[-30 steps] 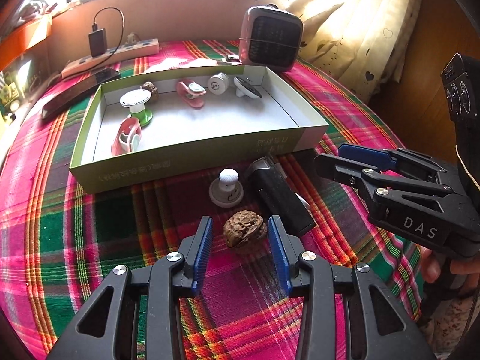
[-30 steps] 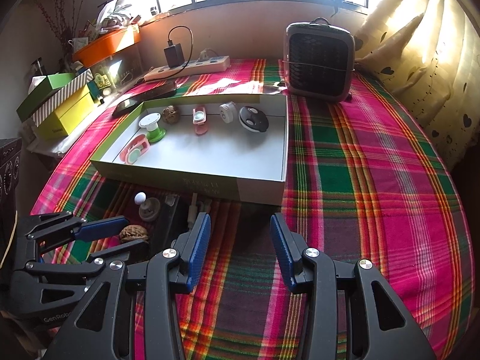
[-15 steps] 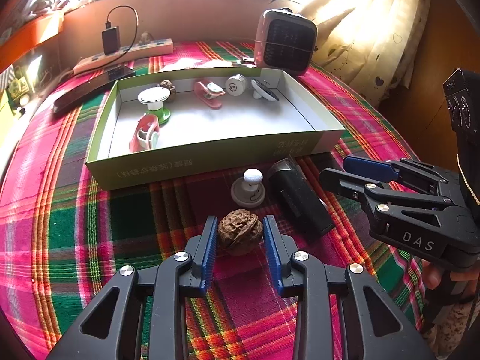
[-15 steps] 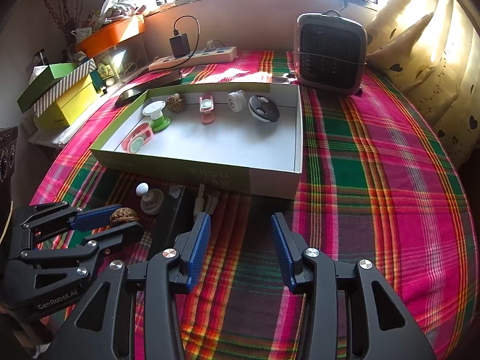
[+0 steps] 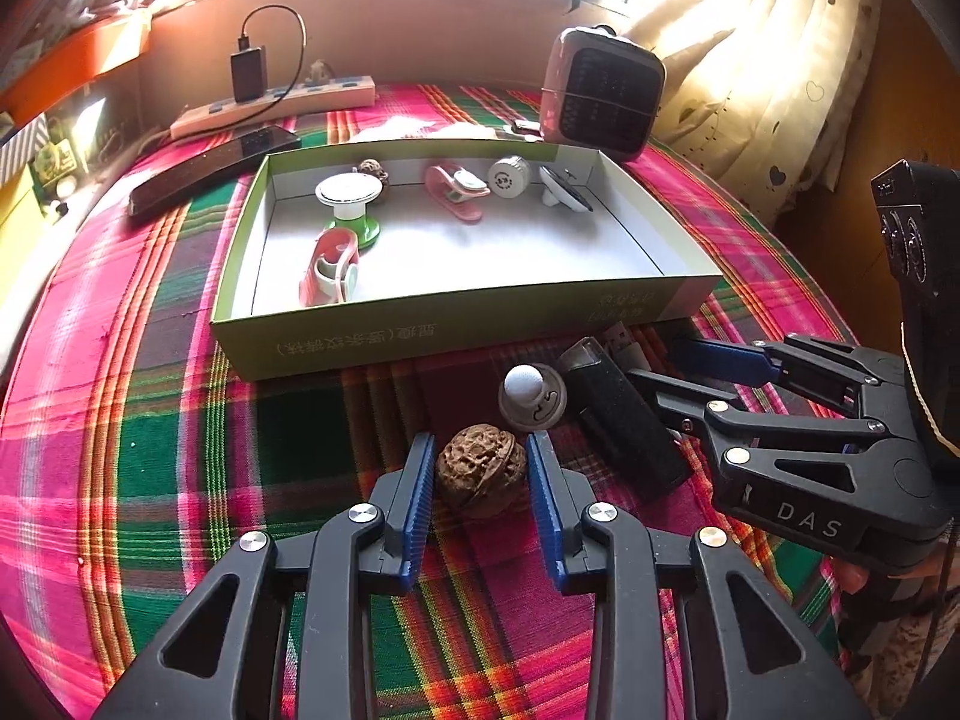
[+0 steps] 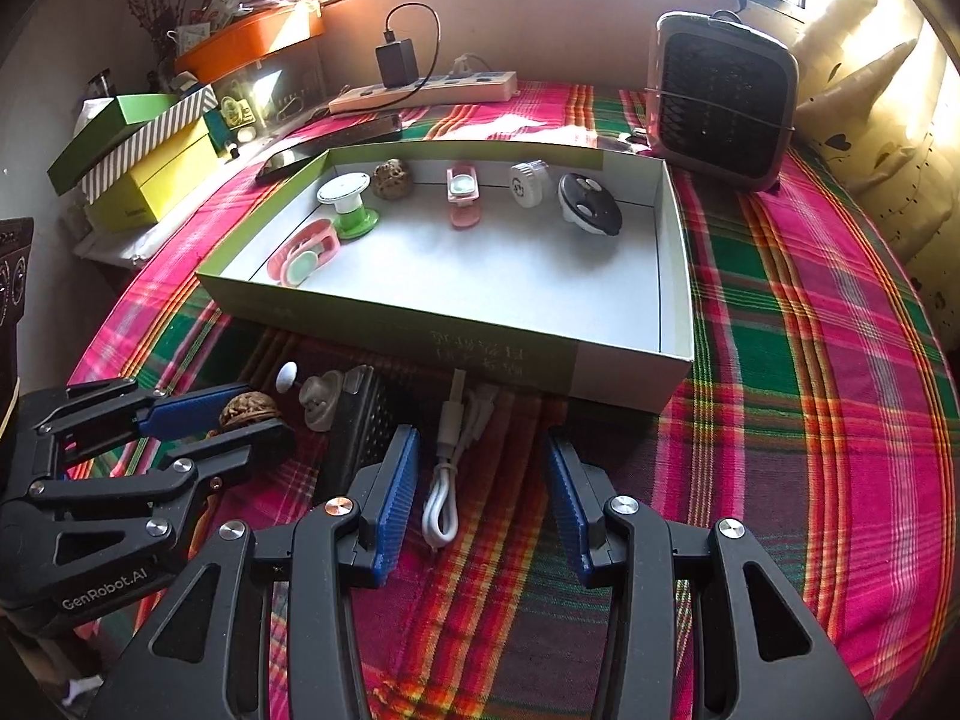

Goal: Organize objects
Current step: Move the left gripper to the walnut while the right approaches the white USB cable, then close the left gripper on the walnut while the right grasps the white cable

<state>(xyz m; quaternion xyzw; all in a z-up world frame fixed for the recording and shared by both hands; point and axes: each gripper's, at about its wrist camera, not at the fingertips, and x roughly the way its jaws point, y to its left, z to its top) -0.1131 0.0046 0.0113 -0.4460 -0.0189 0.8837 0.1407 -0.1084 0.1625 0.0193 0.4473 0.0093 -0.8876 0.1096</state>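
A brown walnut (image 5: 480,468) sits between the blue pads of my left gripper (image 5: 480,477), which is shut on it just above the plaid cloth; it also shows in the right wrist view (image 6: 249,409). Beyond it lie a grey knob with a white ball (image 5: 531,399) and a black box (image 5: 624,420). The green-walled tray (image 5: 456,333) behind them holds several small items, among them a second walnut (image 5: 373,171). My right gripper (image 6: 480,498) is open and empty above a coiled white cable (image 6: 447,474).
A pink heater (image 5: 600,93) stands behind the tray at the right. A power strip (image 5: 276,108) with a charger and a dark phone (image 5: 210,165) lie at the back left. Stacked green and yellow boxes (image 6: 138,162) sit off the table's left edge. A curtain hangs at the right.
My left gripper has closed from wide open onto the walnut and lifted back slightly with it. My right gripper has moved forward a little and stays open.
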